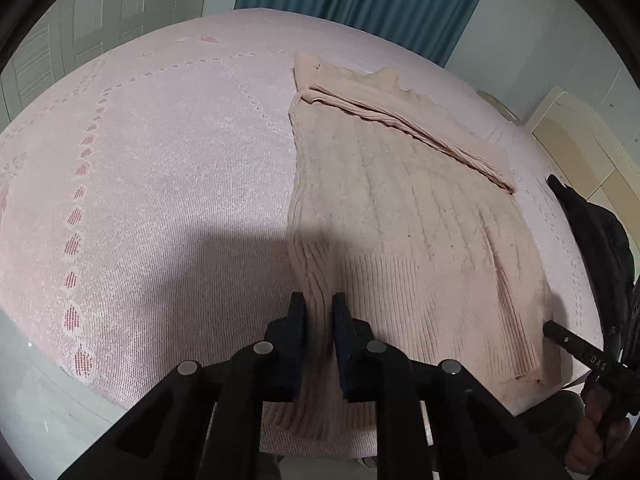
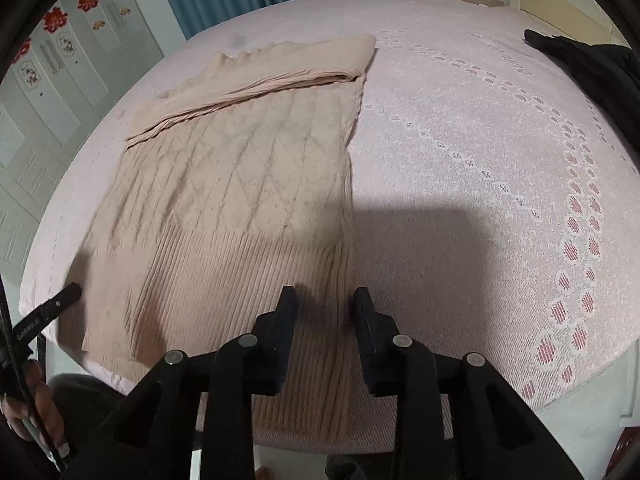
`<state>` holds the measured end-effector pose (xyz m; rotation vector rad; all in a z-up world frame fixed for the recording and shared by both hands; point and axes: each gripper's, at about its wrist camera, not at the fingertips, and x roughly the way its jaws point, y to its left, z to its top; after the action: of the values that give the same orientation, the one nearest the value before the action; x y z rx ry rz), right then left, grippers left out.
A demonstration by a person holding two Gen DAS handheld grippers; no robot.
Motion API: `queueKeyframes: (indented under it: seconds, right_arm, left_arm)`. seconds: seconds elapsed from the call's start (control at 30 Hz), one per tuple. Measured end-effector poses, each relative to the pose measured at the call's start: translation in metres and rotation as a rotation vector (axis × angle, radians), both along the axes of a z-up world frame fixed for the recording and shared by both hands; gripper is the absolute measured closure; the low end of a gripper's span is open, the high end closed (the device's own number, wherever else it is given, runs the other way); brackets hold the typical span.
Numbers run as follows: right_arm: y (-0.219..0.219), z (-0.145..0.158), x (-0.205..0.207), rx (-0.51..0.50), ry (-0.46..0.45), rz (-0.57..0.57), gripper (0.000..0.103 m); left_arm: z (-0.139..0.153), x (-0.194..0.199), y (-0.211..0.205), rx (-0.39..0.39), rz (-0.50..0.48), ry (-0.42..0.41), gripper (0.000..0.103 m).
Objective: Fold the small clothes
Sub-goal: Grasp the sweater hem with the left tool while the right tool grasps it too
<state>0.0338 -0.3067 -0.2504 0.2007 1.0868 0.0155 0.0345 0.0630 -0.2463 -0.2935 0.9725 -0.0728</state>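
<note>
With one beige knit sweater (image 1: pixel 400 200) lying sleeves-in near the bed's (image 1: pixel 160 160) front edge, the left hand-held gripper (image 1: pixel 320 312) pinches its hem corner narrowly while the right hand-held gripper (image 2: pixel 325 308) straddles the other, half-closed, so both should lift together, evenly.

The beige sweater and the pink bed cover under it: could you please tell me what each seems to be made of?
The beige sweater looks like a soft matte knit, perhaps wool or acrylic: ribbed hem, raised diamond cable pattern. The pink bed cover looks like a woven or knitted textile, slightly lustrous, with fine surface texture and openwork rows showing darker pink beneath; the fibre cannot be told.
</note>
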Motion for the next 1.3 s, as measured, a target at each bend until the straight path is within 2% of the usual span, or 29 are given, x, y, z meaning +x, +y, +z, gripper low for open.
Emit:
queueKeyframes:
  seconds: [0.03,0.1,0.17,0.2,0.23,0.27,0.3,0.43,0.53,0.6,0.77,0.9,0.97,1.03,1.3]
  right_arm:
    - [0.001,0.000,0.000,-0.007,0.001,0.002,0.072]
    - [0.004,0.000,0.001,-0.009,-0.001,0.010,0.072]
    - [0.007,-0.001,0.005,-0.007,-0.002,0.020,0.072]
    - [0.009,-0.001,0.006,-0.009,-0.007,0.021,0.077]
    - [0.010,-0.001,0.007,-0.005,-0.013,0.027,0.089]
    - [0.011,0.000,0.007,0.006,-0.024,0.041,0.094]
    - [0.011,0.001,0.007,0.006,-0.035,0.047,0.095]
    - [0.002,0.020,-0.008,0.016,-0.142,0.040,0.097]
    - [-0.020,0.020,-0.012,0.063,-0.127,-0.031,0.098]
    - [-0.030,0.013,-0.009,0.112,-0.082,-0.065,0.098]
    - [-0.016,0.008,-0.003,0.058,-0.025,-0.011,0.097]
    - [-0.019,0.004,-0.015,0.095,-0.001,0.022,0.093]
    - [-0.021,0.003,-0.023,0.111,0.011,0.038,0.087]
    - [-0.022,0.003,-0.033,0.143,0.019,0.052,0.078]
    - [-0.025,-0.001,-0.031,0.179,0.035,0.066,0.074]
  left_arm:
    - [0.000,0.001,-0.001,-0.009,-0.008,0.003,0.083]
    - [-0.002,0.002,-0.004,-0.031,-0.019,0.008,0.071]
    - [-0.002,0.006,-0.010,-0.017,-0.029,0.006,0.065]
    - [-0.001,0.007,-0.013,0.000,-0.029,0.002,0.065]
    - [-0.001,0.008,-0.017,0.020,-0.027,-0.001,0.065]
    - [-0.001,0.010,-0.019,0.037,-0.021,-0.007,0.074]
    - [-0.001,0.011,-0.019,0.044,-0.014,-0.014,0.093]
    - [0.003,0.007,-0.004,-0.024,0.002,-0.040,0.093]
    - [0.004,0.000,0.014,-0.069,0.029,-0.045,0.093]
    - [0.001,-0.001,0.020,-0.075,0.043,-0.023,0.093]
    - [0.000,-0.007,0.023,-0.092,0.025,-0.007,0.088]
    - [-0.003,-0.017,0.028,-0.147,-0.006,0.024,0.071]
    - [-0.005,-0.022,0.031,-0.187,-0.026,0.034,0.067]
    - [-0.006,-0.022,0.029,-0.194,-0.031,0.037,0.066]
    - [-0.012,0.022,0.018,-0.260,-0.044,0.051,0.066]
